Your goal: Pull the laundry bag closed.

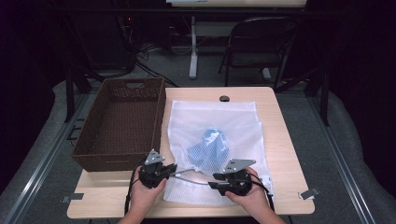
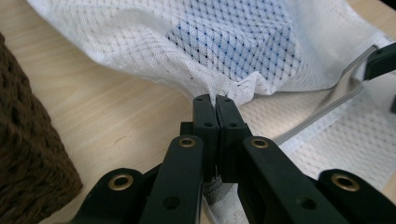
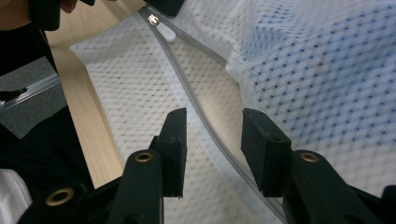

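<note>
Light wood is the surface [image 1: 280, 140] in front of me, and dark floor with a folding chair [image 1: 259, 42] lies behind it. My left tool [image 2: 215, 100] has its jaws pressed together, clamped on the near edge of the white mesh bag [image 1: 219, 135], at the place where the zipper end comes out. In the left tool view the mesh rises up a little from this pinch. My right tool [image 3: 212, 123] has its jaws apart, and the grey zipper line [image 3: 196, 107] runs between them without touching either one, as far as I can see. In the right tool view the zipper pull [image 3: 156, 21] sits farther along this line, close to the other tool. In the high view both tools are at the near edge of the bag, left one [image 1: 156, 173] near the bag's left corner, right one [image 1: 232, 182] more to the right, and the zipper stretches between them. Inside the bag lies a blue cloth [image 1: 210, 147], about in the middle. Just beside the bag's left side stands a brown woven basket [image 1: 88, 140].
</note>
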Demonstrator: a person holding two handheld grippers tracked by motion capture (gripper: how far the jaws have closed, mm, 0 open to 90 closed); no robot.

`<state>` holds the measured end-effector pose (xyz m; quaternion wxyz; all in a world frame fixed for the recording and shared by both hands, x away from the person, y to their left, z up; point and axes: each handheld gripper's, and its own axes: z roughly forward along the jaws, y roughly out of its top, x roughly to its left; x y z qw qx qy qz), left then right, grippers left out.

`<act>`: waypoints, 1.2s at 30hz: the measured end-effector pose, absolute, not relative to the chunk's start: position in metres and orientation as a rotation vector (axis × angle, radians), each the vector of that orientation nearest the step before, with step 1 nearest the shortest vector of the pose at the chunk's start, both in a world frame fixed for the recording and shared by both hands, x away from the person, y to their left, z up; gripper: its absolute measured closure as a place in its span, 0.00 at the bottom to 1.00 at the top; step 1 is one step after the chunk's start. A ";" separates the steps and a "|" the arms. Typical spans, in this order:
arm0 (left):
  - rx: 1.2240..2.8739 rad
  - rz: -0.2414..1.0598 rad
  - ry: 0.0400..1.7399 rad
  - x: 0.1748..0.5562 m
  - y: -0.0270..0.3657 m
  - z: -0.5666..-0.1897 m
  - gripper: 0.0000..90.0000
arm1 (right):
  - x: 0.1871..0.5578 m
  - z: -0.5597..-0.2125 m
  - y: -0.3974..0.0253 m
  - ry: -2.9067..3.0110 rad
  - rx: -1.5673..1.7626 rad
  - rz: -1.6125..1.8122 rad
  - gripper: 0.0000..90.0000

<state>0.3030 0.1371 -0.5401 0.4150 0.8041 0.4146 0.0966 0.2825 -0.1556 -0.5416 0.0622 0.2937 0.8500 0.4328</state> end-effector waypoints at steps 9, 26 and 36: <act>2.009 0.258 0.985 0.305 0.131 -0.523 0.99 | 0.298 -0.535 -0.129 2.609 0.828 1.350 0.71; 1.998 0.269 0.956 0.303 0.127 -0.521 0.99 | 0.315 -0.544 -0.094 2.671 0.807 1.428 0.68; 1.990 0.255 0.940 0.300 0.125 -0.522 0.99 | 0.319 -0.547 -0.085 2.692 0.799 1.448 0.67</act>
